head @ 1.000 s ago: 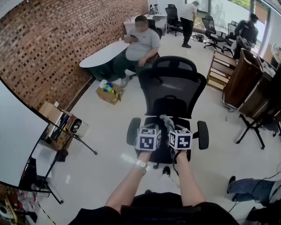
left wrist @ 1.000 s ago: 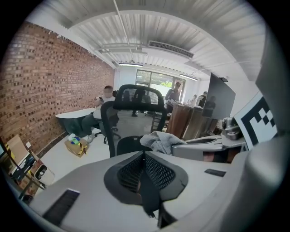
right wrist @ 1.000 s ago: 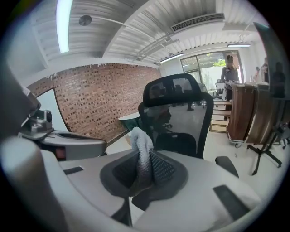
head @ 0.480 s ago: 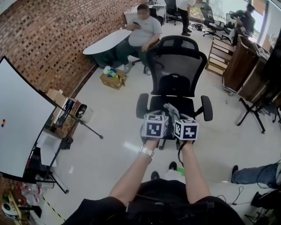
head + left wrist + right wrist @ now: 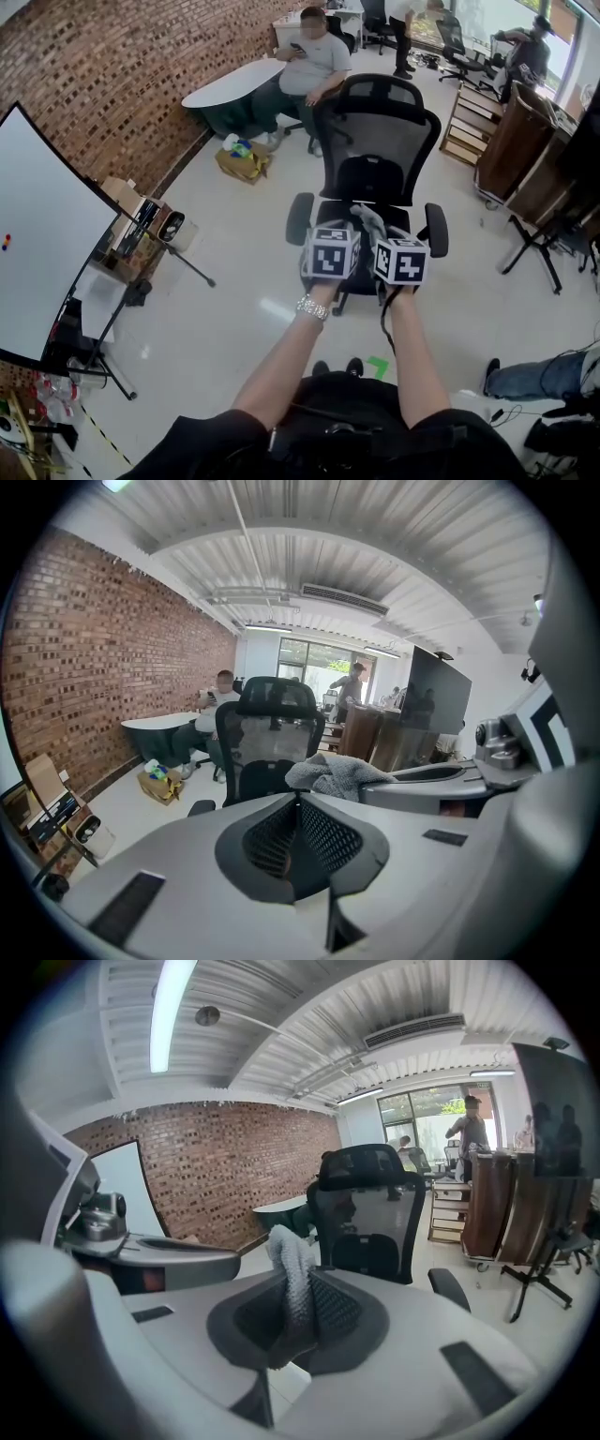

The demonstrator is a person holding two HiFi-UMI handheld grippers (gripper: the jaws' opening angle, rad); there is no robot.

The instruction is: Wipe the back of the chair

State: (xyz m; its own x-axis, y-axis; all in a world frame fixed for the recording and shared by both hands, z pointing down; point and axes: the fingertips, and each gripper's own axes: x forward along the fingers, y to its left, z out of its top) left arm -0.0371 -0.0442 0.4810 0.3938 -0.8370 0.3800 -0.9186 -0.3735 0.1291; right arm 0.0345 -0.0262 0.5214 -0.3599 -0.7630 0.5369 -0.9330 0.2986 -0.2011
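Over on the left, the whiteboard sits much where it was half a second ago, with a tripod and some boxes at its foot along the brick wall. What has changed is small. Both grippers ride a touch higher in the head view, and two shoes show below the arms where I saw one before.

A cardboard box lies on the floor beside a white table, where a seated person looks down at a phone.

My left gripper has its jaws pressed together with nothing between them. Just beside it, my right gripper is clamped on a grey cloth, which sticks up out of the jaws.

Straight ahead stands the chair, facing me. Its black mesh back is upright and well apart from the cloth. The seat lies between, and the grippers cover its front edge.

Further right are a wooden shelf unit and a black stand. Someone's jeans leg lies at the lower right.
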